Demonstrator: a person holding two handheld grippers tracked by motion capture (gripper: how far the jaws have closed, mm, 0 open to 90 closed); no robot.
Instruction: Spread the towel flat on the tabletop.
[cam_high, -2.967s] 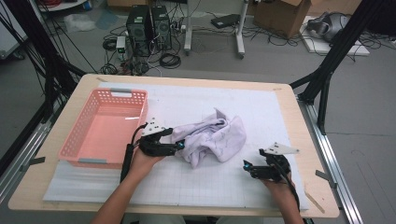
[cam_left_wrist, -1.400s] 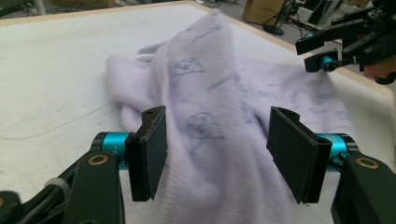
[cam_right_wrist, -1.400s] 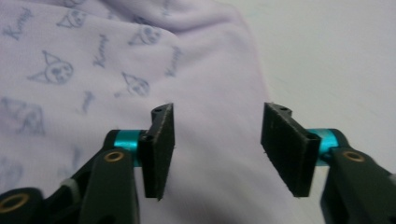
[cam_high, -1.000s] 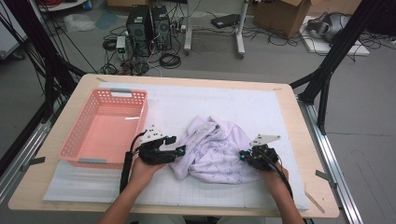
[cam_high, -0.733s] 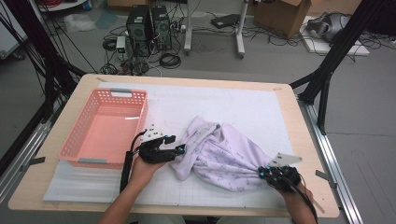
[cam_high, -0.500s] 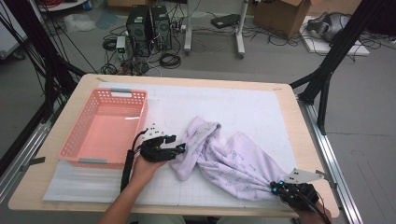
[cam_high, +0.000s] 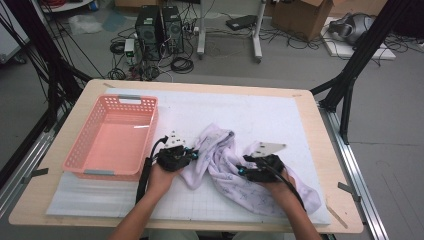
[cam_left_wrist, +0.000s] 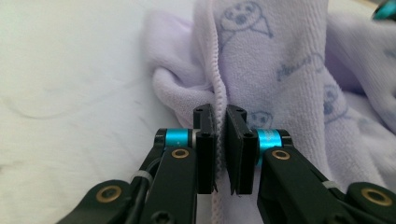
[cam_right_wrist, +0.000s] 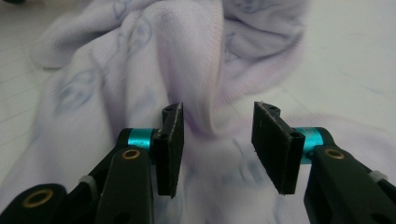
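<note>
A lilac towel with small printed figures lies crumpled on the white mat, one end stretched toward the front right. My left gripper is at its left edge. In the left gripper view its jaws have just been closing and now pinch the towel's stitched hem. My right gripper rests over the towel's middle. In the right gripper view its jaws have just been opening and stand apart, with a raised fold of the towel between them and untouched by the pads.
A pink plastic basket stands at the left of the mat, close to my left hand. The white mat covers most of the wooden table. Black frame legs, cables and computer cases stand on the floor beyond the table.
My right gripper pulled one end of the towel out to the front right, let go and came back left over the towel's middle. The left gripper stayed in place and closed on the hem.
</note>
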